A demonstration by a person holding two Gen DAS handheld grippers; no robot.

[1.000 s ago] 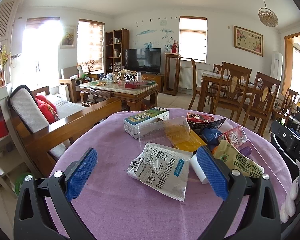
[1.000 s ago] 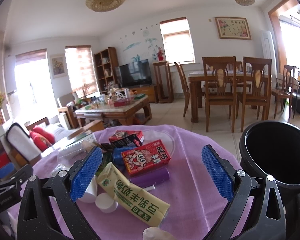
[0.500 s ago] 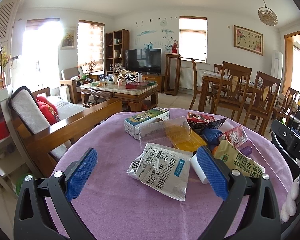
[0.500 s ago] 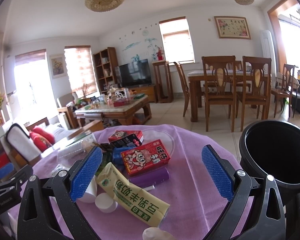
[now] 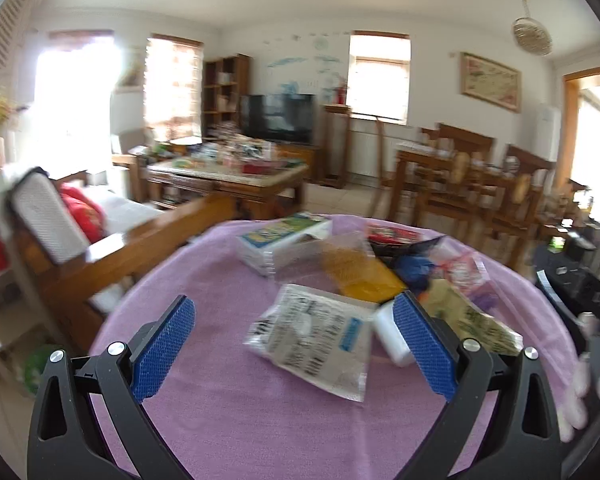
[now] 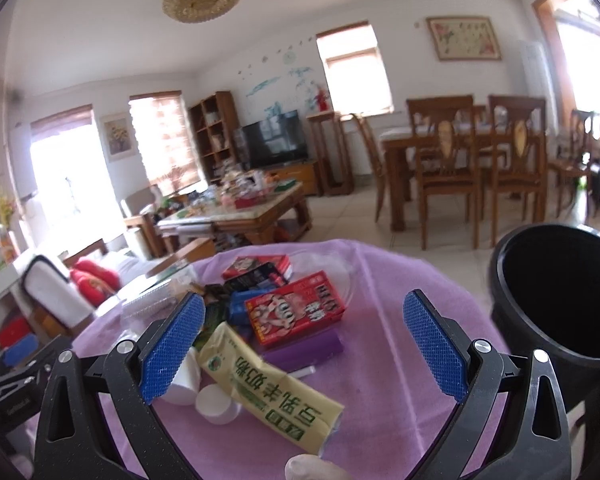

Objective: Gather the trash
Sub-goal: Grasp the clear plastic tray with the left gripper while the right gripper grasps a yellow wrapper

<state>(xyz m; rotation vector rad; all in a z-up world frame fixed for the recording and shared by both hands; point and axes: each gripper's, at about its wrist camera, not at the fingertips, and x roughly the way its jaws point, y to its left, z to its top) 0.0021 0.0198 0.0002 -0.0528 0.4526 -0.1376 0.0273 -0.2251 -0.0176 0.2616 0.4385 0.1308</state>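
A pile of trash lies on a round table with a purple cloth [image 5: 228, 408]. In the left wrist view a white barcode pouch [image 5: 316, 340] lies between the pads of my open, empty left gripper [image 5: 296, 344], with a white cup [image 5: 392, 340] by the right pad. In the right wrist view a yellow-green sachet [image 6: 272, 392], a red carton [image 6: 296, 312], a purple tube [image 6: 304, 352] and a white lid [image 6: 216, 404] lie under my open, empty right gripper [image 6: 304, 352]. A black bin [image 6: 560, 300] stands at the right.
A green-and-white box [image 5: 280, 244], a clear bag with yellow contents [image 5: 356, 272] and a blue wrapper [image 5: 416, 268] lie farther back. A wooden sofa [image 5: 112, 248] is at the left. Dining chairs [image 6: 444, 176] stand beyond the table.
The left wrist view has gone blurred as the left gripper moves, with the scene shifting slightly. The right gripper has barely moved. Both stay open.
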